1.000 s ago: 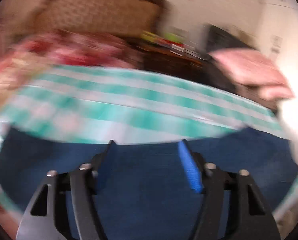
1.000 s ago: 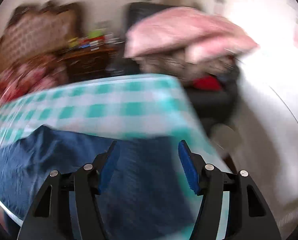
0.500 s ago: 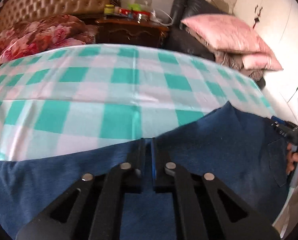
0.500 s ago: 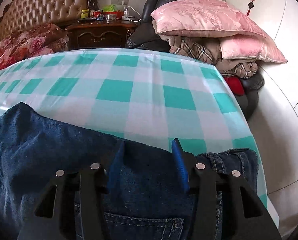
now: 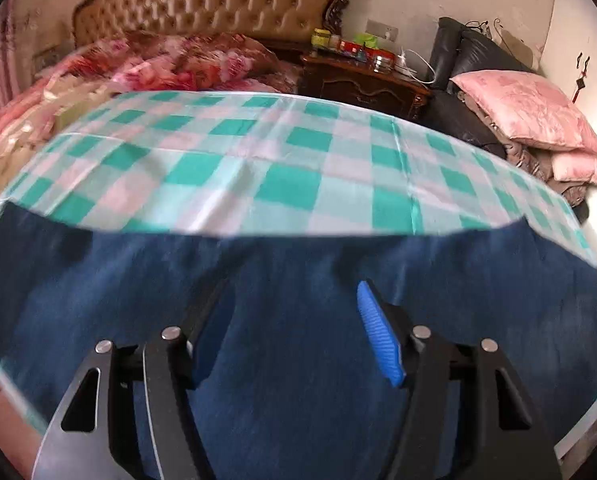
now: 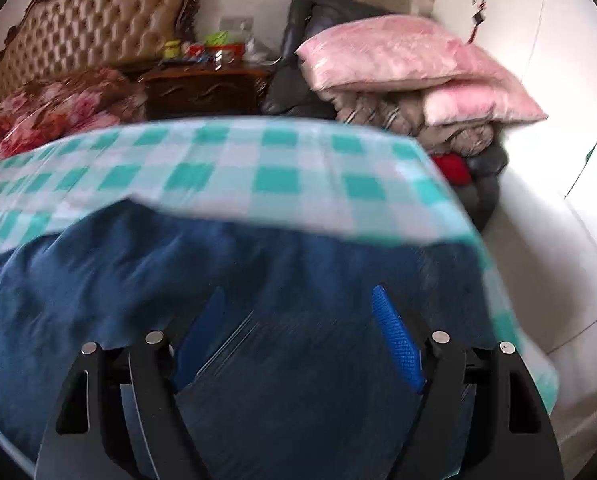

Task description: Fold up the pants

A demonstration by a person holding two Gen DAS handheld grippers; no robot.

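Observation:
Dark blue denim pants (image 5: 298,264) lie flat across the near part of a green-and-white checked table (image 5: 258,168), filling the lower half of the left wrist view. My left gripper (image 5: 294,312) hovers over them with its jaws opening and no cloth pinched between the blue pads. The same pants (image 6: 158,264) reach the table's right end in the right wrist view. My right gripper (image 6: 298,320) is above them, its jaws opening too, and nothing is pressed between its pads. Both views are blurred by motion.
Beyond the checked table (image 6: 258,160) stand a tufted headboard (image 5: 206,0), a floral quilt (image 5: 186,60) and a dark nightstand (image 5: 362,80) with small bottles. Pink pillows (image 6: 398,56) rest on piled bedding at the right. The table's right edge (image 6: 482,248) drops to a pale floor.
Half a second ago my left jaws were shut and my right jaws narrower over the denim. Both now stand wide. The pants' far edge now runs straighter across the table.

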